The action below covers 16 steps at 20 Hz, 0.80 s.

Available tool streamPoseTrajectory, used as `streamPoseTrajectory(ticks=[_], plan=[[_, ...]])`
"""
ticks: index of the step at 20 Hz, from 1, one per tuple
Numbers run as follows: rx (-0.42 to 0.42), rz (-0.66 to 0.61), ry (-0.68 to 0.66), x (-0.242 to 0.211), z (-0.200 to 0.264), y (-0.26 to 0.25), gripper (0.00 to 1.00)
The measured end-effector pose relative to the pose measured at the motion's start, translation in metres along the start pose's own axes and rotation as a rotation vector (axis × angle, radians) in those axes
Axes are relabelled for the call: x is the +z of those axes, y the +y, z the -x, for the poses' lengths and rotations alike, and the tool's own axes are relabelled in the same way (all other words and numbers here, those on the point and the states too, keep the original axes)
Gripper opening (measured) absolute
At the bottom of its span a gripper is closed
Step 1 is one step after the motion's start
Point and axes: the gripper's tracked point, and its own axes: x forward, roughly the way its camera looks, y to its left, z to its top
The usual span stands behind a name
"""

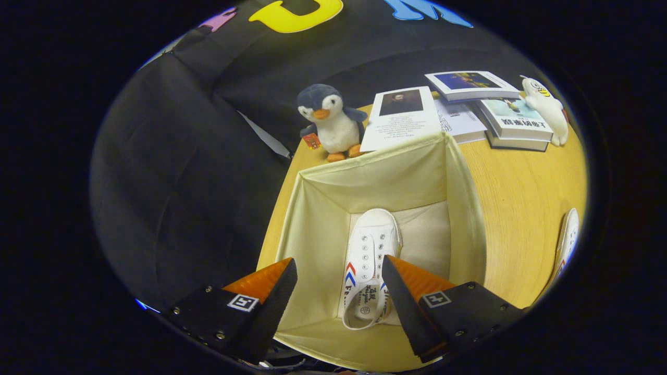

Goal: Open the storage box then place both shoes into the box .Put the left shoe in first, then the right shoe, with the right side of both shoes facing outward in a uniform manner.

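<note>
The gripper [338, 289] hangs over the open box [318, 229], fingers spread wide and empty. Between them, down on the box floor, lies a white shoe [371, 260] with free room beside it. The other shoe [567, 242] lies on the table [521, 198] beyond the box's wall. A penguin [331, 122] and books [490, 109] sit past the far rim

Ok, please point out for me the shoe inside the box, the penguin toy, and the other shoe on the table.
Shoe in the box [370, 250]: gripper view, on its laced top.
Penguin toy [336, 130]: gripper view, on its white belly.
Other shoe [567, 239]: gripper view, on its white side, on the table beyond the right finger.
</note>
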Motion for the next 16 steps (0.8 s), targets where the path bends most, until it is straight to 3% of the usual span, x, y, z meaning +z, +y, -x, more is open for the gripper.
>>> streamPoseTrajectory(ticks=[6, 16], plan=[[0.046, 0.005, -0.072, 0.022, 0.058, -0.014, 0.98], [-0.037, -0.048, -0.12, 0.039, 0.119, -0.107, 0.98]])
